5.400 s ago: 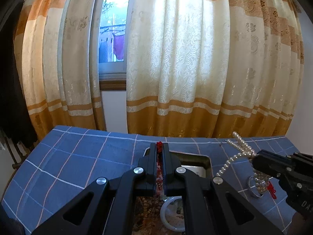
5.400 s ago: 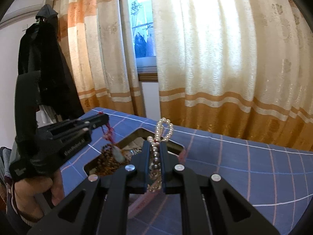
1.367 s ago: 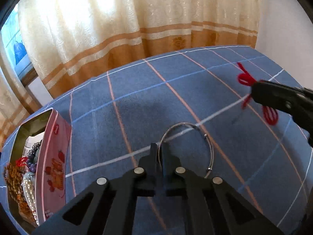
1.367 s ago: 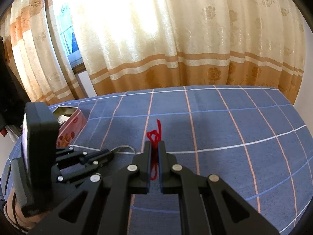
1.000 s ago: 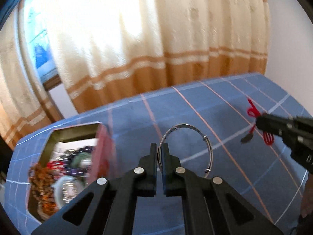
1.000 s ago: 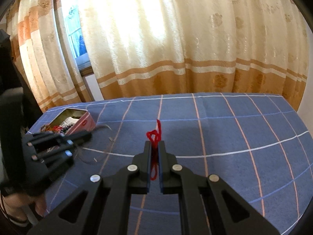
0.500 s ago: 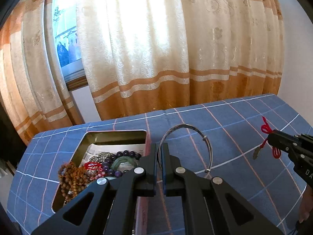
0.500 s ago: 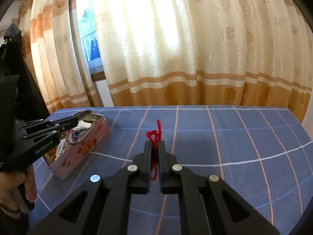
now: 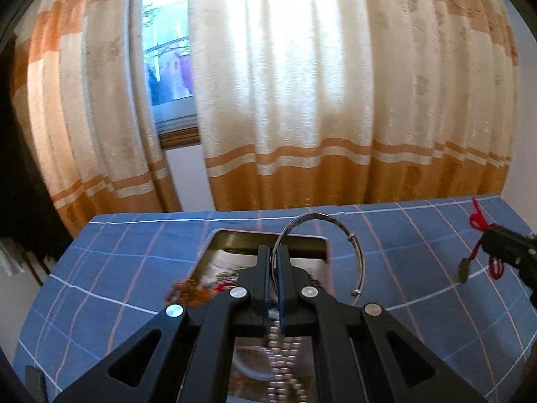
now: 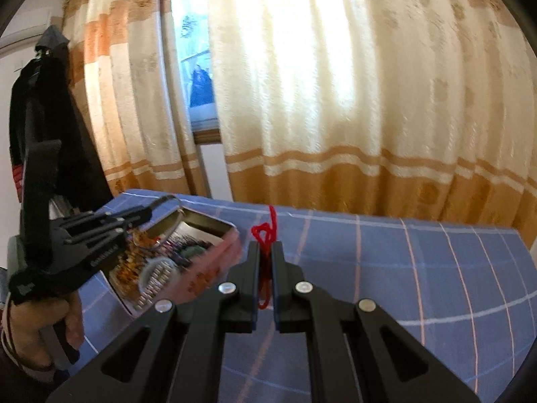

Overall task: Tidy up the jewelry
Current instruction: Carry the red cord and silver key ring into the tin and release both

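Note:
My left gripper (image 9: 274, 252) is shut on a thin silver bangle (image 9: 349, 235) and holds it above the open pink jewelry tin (image 9: 322, 240). The tin holds brown beads (image 9: 188, 294), a pearl string (image 9: 280, 342) and other pieces. My right gripper (image 10: 265, 248) is shut on a red cord (image 10: 266, 231); in the left wrist view the cord (image 9: 478, 223) shows a small dark pendant (image 9: 464, 270) hanging from it. The right gripper is in the air to the right of the tin (image 10: 214, 262). The left gripper (image 10: 147, 213) with the bangle (image 10: 174, 215) shows over the tin in the right wrist view.
A blue checked cloth (image 10: 419, 268) covers the table. Cream and orange curtains (image 9: 319, 100) and a window (image 9: 167, 67) stand behind it. A dark coat (image 10: 43, 117) hangs at the left. A hand (image 10: 37, 329) holds the left gripper.
The left gripper has carried the bangle left and over the tin. The right gripper, holding the red cord, has moved left toward the tin.

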A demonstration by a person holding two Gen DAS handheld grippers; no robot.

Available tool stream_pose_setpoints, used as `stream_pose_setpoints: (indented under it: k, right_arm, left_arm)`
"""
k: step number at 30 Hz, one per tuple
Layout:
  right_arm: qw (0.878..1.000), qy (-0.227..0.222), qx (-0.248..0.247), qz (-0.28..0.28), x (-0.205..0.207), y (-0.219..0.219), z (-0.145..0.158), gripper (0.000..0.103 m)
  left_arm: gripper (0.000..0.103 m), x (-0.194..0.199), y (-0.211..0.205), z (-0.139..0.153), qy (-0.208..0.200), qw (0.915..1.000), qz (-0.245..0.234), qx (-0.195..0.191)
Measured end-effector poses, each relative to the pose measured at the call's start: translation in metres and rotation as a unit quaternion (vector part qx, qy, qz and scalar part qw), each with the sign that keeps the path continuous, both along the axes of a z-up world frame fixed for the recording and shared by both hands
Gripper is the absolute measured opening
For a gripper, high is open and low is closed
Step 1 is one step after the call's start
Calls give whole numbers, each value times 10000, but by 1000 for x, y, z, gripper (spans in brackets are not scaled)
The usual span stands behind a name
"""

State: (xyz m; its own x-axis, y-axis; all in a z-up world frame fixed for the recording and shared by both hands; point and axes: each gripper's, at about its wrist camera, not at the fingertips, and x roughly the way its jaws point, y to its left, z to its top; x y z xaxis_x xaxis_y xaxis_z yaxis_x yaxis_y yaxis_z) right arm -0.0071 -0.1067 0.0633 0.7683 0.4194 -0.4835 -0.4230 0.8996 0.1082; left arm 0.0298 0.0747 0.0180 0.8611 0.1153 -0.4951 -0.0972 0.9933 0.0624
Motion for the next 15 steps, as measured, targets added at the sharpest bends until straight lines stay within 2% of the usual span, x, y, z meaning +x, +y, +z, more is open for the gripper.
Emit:
stream_pose_setpoints:
  k: [6,15]
  right_arm:
    - [9992,-149,97,346,4,38,15,8]
    - [9967,-133,353,723,15,84,12,8]
  left_arm:
    - [3,-3,29,1,10,9993,361,-87]
    - [3,5,53,-13,324,9975,586,-212]
